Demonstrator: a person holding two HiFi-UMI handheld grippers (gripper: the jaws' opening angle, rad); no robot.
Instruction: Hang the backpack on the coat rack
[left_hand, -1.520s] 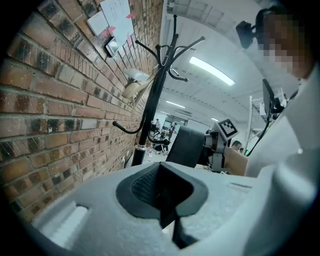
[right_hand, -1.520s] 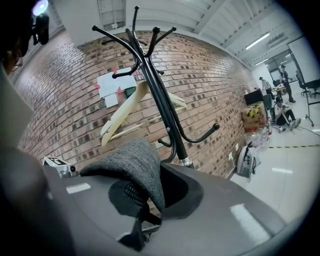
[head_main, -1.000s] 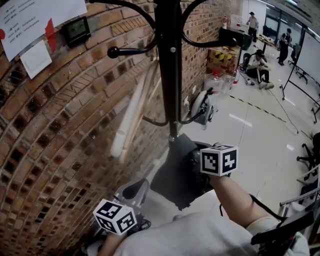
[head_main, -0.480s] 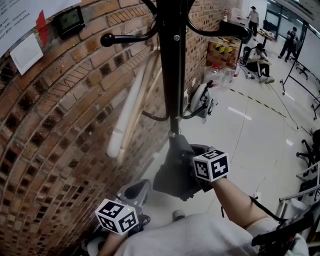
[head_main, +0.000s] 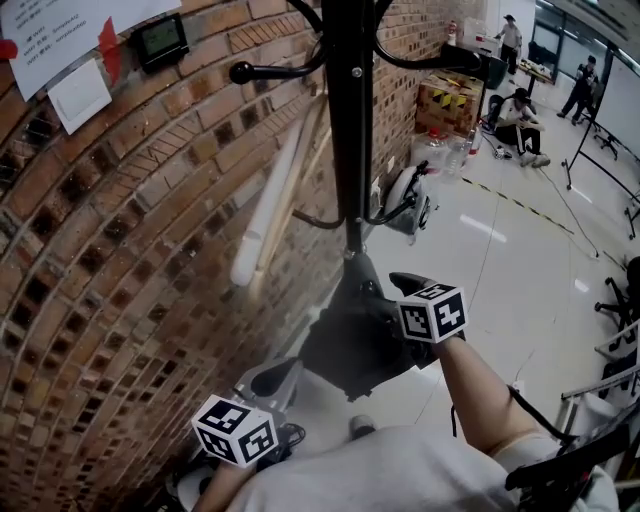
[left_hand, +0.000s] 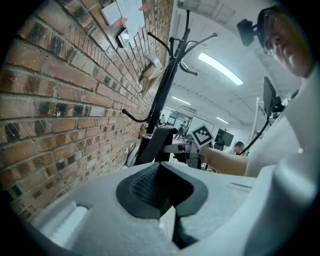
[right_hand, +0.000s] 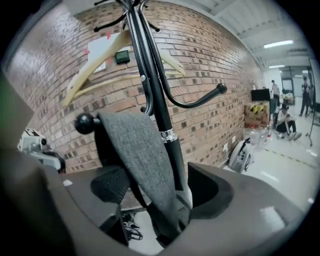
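Looking down in the head view, we see the dark grey fabric backpack (head_main: 345, 345) low against the black metal coat rack (head_main: 345, 150). The red brick wall (head_main: 120, 260) is on the left, and the right gripper (head_main: 392, 302) sits just beside the bag's right flank. That view hides how the bag is carried.

The right gripper view fills this in. A grey woven strap (right_hand: 142, 160) lies over a ball-tipped lower hook (right_hand: 85, 122) and drops between the tongs. These are opening and stand wide, and the strap runs between the pads without being pinched.

Only the left gripper view shows the tongs of the left gripper (left_hand: 161, 175). They are drawn together with nothing between them, and they point at the rack from the near left, apart from the bag.

A pale wooden hanger (head_main: 270, 210) hangs higher on the rack. Far to the right, a cardboard box with yellow-and-black tape (head_main: 448, 100) stands by the wall, with clear plastic bottles (head_main: 435, 160) beside it. We cannot tell what the box or the backpack holds.
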